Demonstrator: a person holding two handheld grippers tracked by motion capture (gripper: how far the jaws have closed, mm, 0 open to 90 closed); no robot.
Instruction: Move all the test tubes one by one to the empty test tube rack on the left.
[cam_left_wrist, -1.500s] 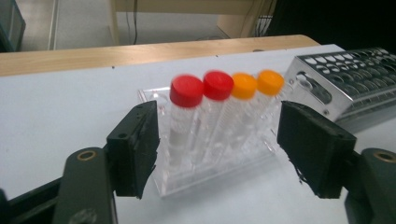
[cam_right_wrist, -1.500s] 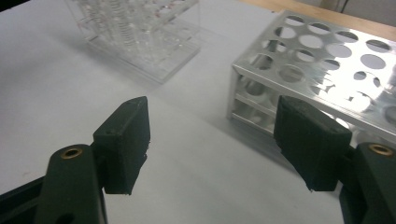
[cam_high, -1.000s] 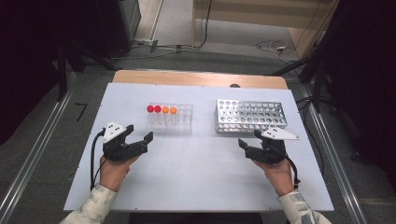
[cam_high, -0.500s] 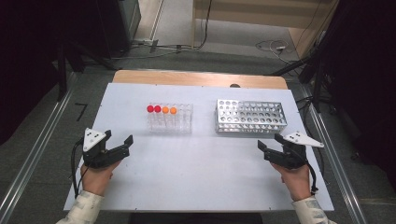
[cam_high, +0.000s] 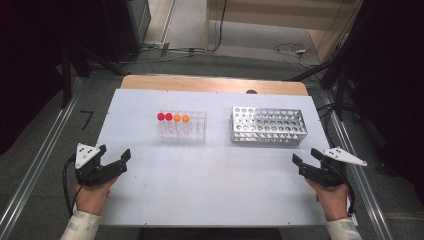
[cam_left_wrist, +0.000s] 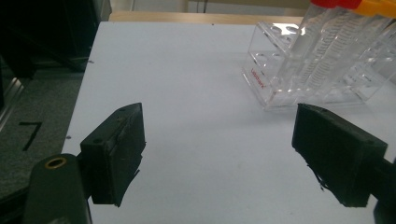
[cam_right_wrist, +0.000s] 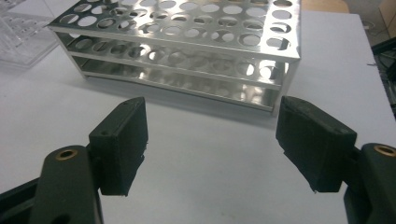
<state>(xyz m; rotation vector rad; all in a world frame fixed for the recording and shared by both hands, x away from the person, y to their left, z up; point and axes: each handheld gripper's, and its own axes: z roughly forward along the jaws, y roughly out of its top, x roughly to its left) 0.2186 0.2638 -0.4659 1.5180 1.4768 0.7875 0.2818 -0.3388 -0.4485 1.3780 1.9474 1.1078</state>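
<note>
A clear plastic rack (cam_high: 182, 126) stands left of the table's middle and holds two red-capped tubes (cam_high: 164, 117) and two orange-capped tubes (cam_high: 181, 118). In the left gripper view the same rack (cam_left_wrist: 322, 65) is at the upper right. A steel perforated rack (cam_high: 268, 125) stands to its right, with no tubes in it; it fills the top of the right gripper view (cam_right_wrist: 187, 51). My left gripper (cam_high: 114, 158) is open near the table's front left edge. My right gripper (cam_high: 306, 161) is open near the front right edge. Nothing lies between either pair of jaws (cam_left_wrist: 219, 158) (cam_right_wrist: 212, 149).
The white table top (cam_high: 210, 175) has a wooden strip (cam_high: 212, 83) along its far edge. Metal rails (cam_high: 35, 165) run along both sides on the grey floor. Cables (cam_high: 290, 50) lie on the floor beyond the table.
Both hands have drawn back from the racks toward the front and outward to the table's side edges. Both grippers stay open and hold nothing.
</note>
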